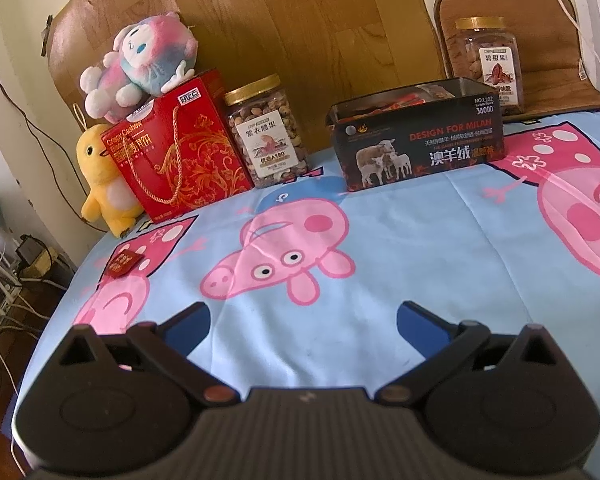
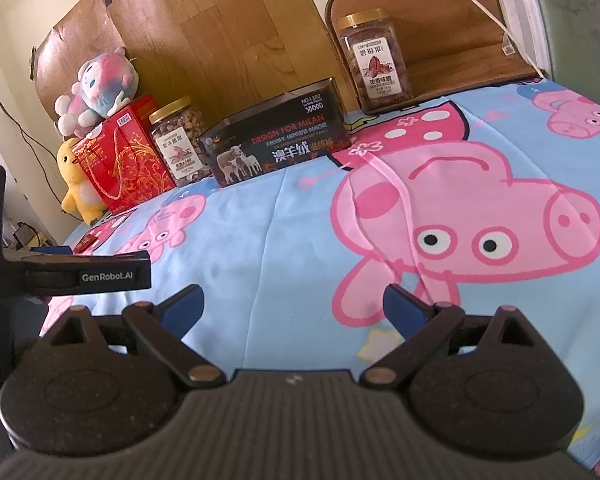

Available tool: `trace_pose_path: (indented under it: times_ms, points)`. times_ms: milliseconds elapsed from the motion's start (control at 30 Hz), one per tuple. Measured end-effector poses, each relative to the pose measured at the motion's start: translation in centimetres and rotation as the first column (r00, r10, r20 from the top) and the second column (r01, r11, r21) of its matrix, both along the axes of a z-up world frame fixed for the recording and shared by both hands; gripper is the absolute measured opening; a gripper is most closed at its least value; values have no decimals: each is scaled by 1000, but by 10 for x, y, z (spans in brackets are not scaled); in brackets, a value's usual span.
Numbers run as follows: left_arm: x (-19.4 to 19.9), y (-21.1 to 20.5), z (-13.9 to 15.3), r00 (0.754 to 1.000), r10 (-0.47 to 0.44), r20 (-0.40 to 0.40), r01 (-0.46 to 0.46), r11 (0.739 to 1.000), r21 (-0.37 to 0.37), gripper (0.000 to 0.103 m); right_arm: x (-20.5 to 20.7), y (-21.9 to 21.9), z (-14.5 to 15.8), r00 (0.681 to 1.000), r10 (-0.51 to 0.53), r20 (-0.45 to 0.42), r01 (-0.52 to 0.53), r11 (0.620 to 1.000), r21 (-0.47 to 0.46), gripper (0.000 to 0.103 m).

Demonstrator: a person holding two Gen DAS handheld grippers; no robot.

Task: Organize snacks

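Snack packet, small red, lies near left edge of cartoon-pig cloth; black box w/ snacks at far edge; left gripper & right gripper both spread, empty.

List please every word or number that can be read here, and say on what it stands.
"DESIGN FOR MILAN", "NO.L102", "3800D": black box.
"Crispy Cashew": red gift bag.
"A180": nut jar.
"GenRobot.AI": left gripper.
Chinese print on the box, both jars, far jar: too small to read.
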State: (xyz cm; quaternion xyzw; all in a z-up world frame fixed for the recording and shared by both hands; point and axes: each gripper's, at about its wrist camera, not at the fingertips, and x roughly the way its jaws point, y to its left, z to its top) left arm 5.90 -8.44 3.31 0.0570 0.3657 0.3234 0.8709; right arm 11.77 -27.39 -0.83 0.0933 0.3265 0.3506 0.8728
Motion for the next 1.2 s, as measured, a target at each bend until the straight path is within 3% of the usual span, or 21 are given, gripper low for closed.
trace_pose_path:
  times_ms: [600,1200]
  points:
    - [2,6,4,1000,-13,-8,13,1000,2,103,4,0,3,1000,-1,19,0,1000,25,98]
    - [10,4,-4,999,-29,-31,28,999,-43,103,11,-7,-2,1000,-13,15,12,999,44,98]
